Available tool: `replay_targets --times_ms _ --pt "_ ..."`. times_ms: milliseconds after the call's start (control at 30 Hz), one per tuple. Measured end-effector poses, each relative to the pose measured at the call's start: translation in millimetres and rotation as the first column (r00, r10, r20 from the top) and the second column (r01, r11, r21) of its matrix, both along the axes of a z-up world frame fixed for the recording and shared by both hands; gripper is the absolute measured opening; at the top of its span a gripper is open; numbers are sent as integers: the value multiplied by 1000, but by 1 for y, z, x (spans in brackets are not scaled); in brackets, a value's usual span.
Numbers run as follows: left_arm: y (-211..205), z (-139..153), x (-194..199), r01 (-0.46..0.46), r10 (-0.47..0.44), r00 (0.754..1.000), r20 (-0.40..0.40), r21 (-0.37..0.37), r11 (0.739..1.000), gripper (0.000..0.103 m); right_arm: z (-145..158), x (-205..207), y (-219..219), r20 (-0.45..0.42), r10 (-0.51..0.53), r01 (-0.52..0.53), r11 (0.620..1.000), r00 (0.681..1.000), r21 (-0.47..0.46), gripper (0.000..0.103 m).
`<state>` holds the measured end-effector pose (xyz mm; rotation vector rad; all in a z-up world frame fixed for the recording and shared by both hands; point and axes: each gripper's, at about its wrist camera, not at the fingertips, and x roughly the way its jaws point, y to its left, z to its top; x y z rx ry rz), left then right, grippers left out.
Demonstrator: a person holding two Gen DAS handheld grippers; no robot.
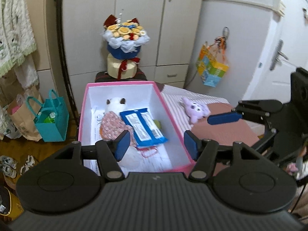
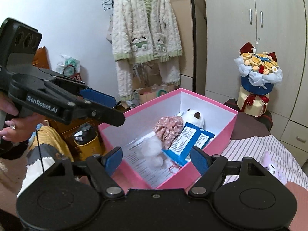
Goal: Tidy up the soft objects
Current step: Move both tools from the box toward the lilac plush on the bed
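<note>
The left gripper (image 1: 156, 144) fills the bottom of its own view, blue pads well apart with nothing between them; its black body cuts off the near end of the pink box (image 1: 174, 119). The right gripper (image 2: 156, 159) likewise stands open and empty, and its housing hides the box's near corner in the right wrist view.

Inside the box lie a white plush (image 1: 116, 104) in a floral dress, with a blue pack (image 1: 143, 128) across its lower half — the printing on the pack is too blurred to read. A green scrap (image 1: 158, 123) pokes out from behind the pack; what it is cannot be told. Printed paper (image 2: 146, 170) lines the box floor, its text illegible.

A purple plush (image 1: 195, 109) lies outside the box on the striped cloth (image 1: 173, 96), apart from the box wall. In the right wrist view it is half hidden by the gripper's arm and smeared at the edge.

A hand (image 2: 13, 129) grips the left gripper's handle, partly cut off by the frame. A bouquet (image 1: 125, 36) stands beyond the box, and a teal bag (image 1: 52, 123) sits on the floor.
</note>
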<state>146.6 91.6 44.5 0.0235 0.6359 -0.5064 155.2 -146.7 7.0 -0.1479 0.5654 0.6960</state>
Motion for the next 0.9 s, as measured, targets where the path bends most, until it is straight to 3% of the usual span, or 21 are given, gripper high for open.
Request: replay_targets --times_ms 367,600,767,900 --pt "-40 -12 -49 128 -127 992 -22 83 988 64 2 -58 -51 4 -40 40 999 999 12 81" --pt "-73 -19 -60 189 -186 982 -36 103 977 68 -6 -81 -82 39 -95 96 995 995 -13 82" --pt "-89 -7 -73 204 -210 976 60 90 975 68 0 -90 -101 56 -127 131 988 990 -82 82" --pt "-108 -3 -68 237 -241 968 67 62 970 68 5 -91 -117 53 -135 140 987 989 -85 82"
